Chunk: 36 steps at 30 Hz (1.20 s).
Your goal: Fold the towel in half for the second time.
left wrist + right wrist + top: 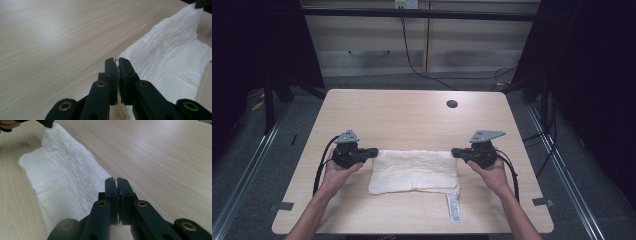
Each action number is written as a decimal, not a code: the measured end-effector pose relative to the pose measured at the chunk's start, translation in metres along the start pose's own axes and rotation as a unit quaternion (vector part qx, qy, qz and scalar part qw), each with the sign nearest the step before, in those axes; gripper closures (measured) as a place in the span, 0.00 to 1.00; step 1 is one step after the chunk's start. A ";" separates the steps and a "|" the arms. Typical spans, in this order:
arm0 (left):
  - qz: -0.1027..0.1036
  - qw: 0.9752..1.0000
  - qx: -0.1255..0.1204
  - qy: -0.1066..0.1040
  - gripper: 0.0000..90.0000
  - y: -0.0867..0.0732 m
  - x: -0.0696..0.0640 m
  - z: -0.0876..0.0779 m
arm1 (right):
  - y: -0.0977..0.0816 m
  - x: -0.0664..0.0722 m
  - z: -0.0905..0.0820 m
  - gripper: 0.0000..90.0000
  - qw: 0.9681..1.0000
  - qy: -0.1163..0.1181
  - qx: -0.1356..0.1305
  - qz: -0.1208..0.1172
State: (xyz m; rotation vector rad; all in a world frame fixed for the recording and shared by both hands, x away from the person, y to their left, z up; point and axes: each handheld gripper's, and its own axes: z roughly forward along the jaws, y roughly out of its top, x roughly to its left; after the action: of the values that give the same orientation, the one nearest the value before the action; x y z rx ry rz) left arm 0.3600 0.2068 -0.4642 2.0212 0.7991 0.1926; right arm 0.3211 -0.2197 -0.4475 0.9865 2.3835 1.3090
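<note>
White, crinkled cloth [413, 171] lies folded on the pale wooden bench [412, 115], toward the person's side, with its long axis running left to right between the two hands. A narrow label strip [453, 206] sticks out from its near right corner. The left claw [373, 151] sits at the cloth's far left corner and the right claw [455, 152] at its far right corner, so each hand is at its own end and neither is nearer than the other; the cloth stretches from one claw straight across to the other. In the left gripper view the left claw [117, 61] has its jaws pressed together with a thin edge of the white cloth [170, 60] pinched between them, the rest of the fabric running away to the upper right, where the other claw's dark tip meets the far corner. The right gripper view mirrors this: the right claw [116, 180] is clamped on a sliver of cloth [62, 177], and the fabric runs off to the upper left. Judging from this, both far corners are gripped and the far edge is held between them, so the coming move probably means carrying that edge toward the near one, or lifting it, with both hands together.
</note>
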 end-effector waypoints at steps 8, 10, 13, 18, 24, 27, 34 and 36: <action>0.002 1.000 -0.004 0.001 0.96 0.001 -0.002 -0.002 | -0.003 0.011 -0.007 0.97 1.000 0.015 0.004 -0.013; 0.004 1.000 -0.002 0.001 0.96 0.001 -0.003 -0.002 | -0.005 0.014 -0.008 0.97 1.000 0.020 0.007 -0.016; 0.004 1.000 -0.002 0.003 0.96 0.001 -0.003 -0.002 | -0.009 0.020 -0.008 0.97 0.999 0.029 0.013 -0.022; 0.000 1.000 -0.006 0.003 0.96 0.001 -0.003 -0.002 | -0.013 0.030 -0.011 0.97 0.998 0.039 0.022 -0.035; 0.003 1.000 -0.005 0.004 0.96 0.001 -0.004 -0.003 | -0.020 0.039 -0.016 0.97 0.997 0.049 0.031 -0.041; 0.008 1.000 -0.003 0.003 0.96 0.002 -0.005 -0.003 | -0.026 0.044 -0.015 0.97 0.996 0.056 0.042 -0.046; 0.012 1.000 -0.002 0.000 0.96 0.002 -0.008 -0.001 | -0.041 0.047 -0.007 0.97 0.994 0.072 0.070 -0.039; 0.013 1.000 -0.003 -0.001 0.96 0.003 -0.008 -0.001 | -0.045 0.047 -0.002 0.97 0.993 0.078 0.081 -0.034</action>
State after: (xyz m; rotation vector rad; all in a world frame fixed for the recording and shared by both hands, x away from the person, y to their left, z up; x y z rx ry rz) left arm 0.3543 0.2015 -0.4599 2.0274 0.7699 0.2086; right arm 0.2654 -0.2062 -0.4782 0.8652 2.6508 1.2266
